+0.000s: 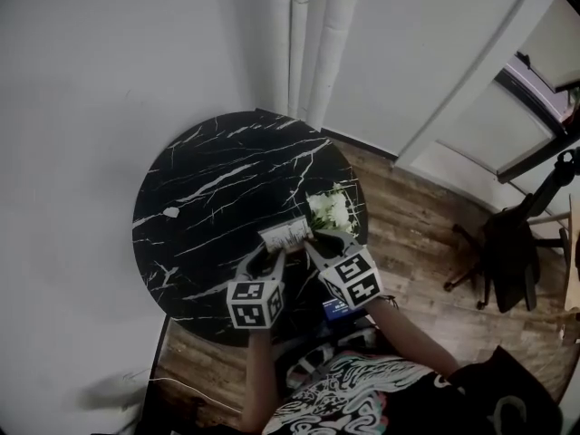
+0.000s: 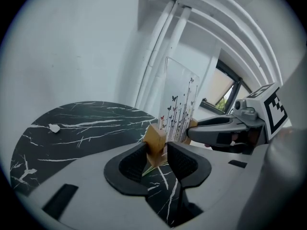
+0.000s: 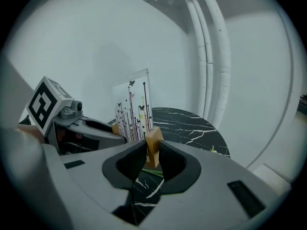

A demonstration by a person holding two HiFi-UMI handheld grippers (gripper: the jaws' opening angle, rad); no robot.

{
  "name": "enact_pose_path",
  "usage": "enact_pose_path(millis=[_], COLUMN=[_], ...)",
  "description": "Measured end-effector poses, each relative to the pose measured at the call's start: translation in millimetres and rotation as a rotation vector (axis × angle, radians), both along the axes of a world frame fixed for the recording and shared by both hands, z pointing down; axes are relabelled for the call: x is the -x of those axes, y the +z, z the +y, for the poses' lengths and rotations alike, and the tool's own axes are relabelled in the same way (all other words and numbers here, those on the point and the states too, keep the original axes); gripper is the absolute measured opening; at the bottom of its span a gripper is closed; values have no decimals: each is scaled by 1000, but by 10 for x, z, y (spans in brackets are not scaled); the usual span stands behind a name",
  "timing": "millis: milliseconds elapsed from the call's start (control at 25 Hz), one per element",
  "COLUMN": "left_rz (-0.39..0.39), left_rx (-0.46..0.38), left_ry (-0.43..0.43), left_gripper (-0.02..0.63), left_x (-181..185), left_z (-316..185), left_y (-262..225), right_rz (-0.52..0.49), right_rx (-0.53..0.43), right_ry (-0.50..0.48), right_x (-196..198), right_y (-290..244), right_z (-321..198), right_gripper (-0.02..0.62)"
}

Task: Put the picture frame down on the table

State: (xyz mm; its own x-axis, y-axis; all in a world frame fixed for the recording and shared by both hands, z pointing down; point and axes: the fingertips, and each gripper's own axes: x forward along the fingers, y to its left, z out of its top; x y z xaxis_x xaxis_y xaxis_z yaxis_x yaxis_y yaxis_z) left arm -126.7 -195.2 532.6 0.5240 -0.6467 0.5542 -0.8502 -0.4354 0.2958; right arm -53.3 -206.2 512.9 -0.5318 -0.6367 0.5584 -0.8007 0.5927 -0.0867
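Note:
The picture frame is a clear pane printed with butterflies and thin stems, standing on small wooden blocks. It is held upright just above the round black marble table, near its front right edge. My left gripper is shut on one wooden block of the picture frame. My right gripper is shut on the other wooden block of the picture frame. In the head view the left gripper and the right gripper flank the pane.
White flowers lie on the table just right of the frame. A small white scrap lies on the table's left part. White pipes run up the wall corner behind. A black chair stands on the wooden floor at right.

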Motion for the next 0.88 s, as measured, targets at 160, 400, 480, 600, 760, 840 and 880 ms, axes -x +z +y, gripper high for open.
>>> enact_pose_path(millis=[160,400,480,600,760,840,880], left_rz=[-8,-7,-7,-5,-6,-7,-7], left_rx=[5,22,30,41,54,56,57], left_ry=[0,-17,-28,-46,-55,-56,-57], left_gripper=[144,143,143,143,143,141,141], left_x=[28,83,127,187,243,255,263], left_z=[5,-5,-2,-5,-38,-70,-87], left_y=[11,88,123,166,217,234,242], right_rz=[-15,-7,-3,2,6,14,16], right_rx=[6,20,23,36,40,43,47], right_ry=[-10,-33,-45,-70,-85,-90,-91], right_x=[44,88,131,205,258,263,270], right_y=[10,97,134,162,218,257,270], right_z=[18,-14,-23,-35,-85,-120,-135], right_gripper=[81,81,81,81,81,80,80])
